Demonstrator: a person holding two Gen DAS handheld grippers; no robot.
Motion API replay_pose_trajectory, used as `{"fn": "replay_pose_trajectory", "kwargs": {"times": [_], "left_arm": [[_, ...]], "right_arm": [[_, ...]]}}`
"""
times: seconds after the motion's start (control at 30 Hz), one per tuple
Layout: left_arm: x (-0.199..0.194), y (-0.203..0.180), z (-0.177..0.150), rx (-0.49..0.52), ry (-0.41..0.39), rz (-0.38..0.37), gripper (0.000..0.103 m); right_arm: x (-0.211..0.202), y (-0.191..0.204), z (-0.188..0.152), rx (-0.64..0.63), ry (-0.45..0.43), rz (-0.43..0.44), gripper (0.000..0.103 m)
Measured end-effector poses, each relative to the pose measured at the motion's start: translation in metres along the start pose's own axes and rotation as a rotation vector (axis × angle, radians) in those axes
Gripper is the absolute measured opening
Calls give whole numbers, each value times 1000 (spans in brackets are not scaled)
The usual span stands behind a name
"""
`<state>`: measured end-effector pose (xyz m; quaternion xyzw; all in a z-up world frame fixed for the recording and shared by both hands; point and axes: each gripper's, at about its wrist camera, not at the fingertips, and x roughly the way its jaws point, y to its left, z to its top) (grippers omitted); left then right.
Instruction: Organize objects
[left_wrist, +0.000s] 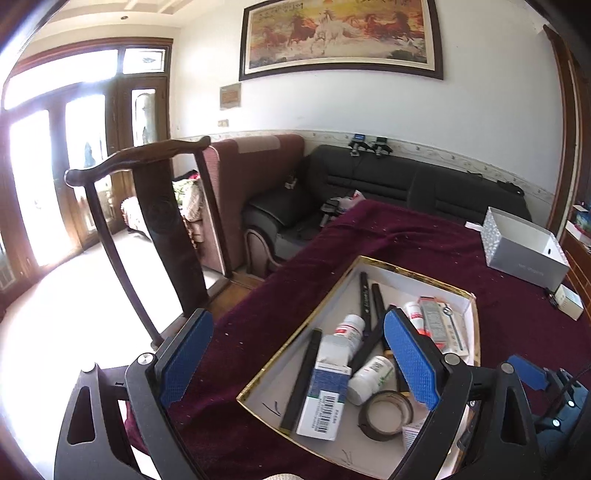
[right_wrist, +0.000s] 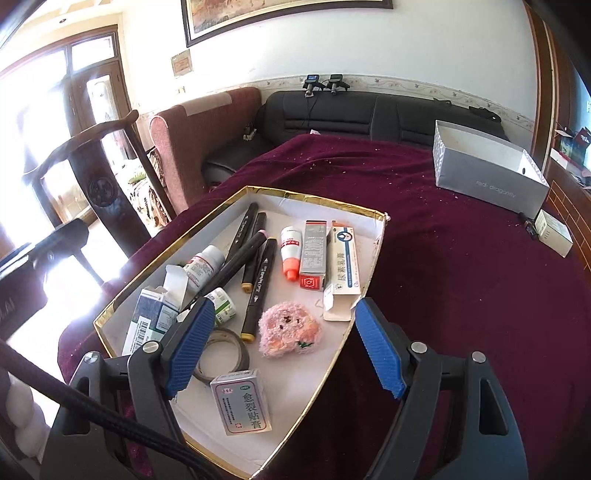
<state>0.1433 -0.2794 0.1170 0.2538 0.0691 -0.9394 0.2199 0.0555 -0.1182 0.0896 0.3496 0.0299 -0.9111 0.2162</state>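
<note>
Objects for sorting are lying jumbled in a gold-rimmed tray that is sitting on the counter, which is wearing a dark red velvet cloth. A grey open box is resting well apart from the tray near the counter's far edge, with a small white carton just beside it. Both grippers are hovering over the near end of the tray: the left gripper is showing its jaws spread wide with nothing between them, and the right gripper is likewise gaping and gripping nothing. Inside the tray, black markers are crossing each other beside two white pill bottles. A long ointment carton is lying touching a grey and red carton, with an orange-capped tube alongside. A blue medicine box, a plaster box, a pink fuzzy toy and a tape roll are occupying the near end.
</note>
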Motion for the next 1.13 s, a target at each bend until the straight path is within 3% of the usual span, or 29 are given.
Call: {"fn": "replay_pose_trajectory", "kwargs": {"times": [0.3,0.53,0.73,1.13], "left_arm": [[4,10,-1,-34,1,-37,91],[-5,8,-1,-24,-17,10,91],[-8,-4,0,-9,10,4,91],[-27,-18,2,28,-26,20,91]], "right_arm": [[7,11,-3,-12,18,9,79],[10,14,-4,-10,25,28,79],[1,7,-3,5,3,37,79],[-14,-9,-6,47,-23,59,80]]}}
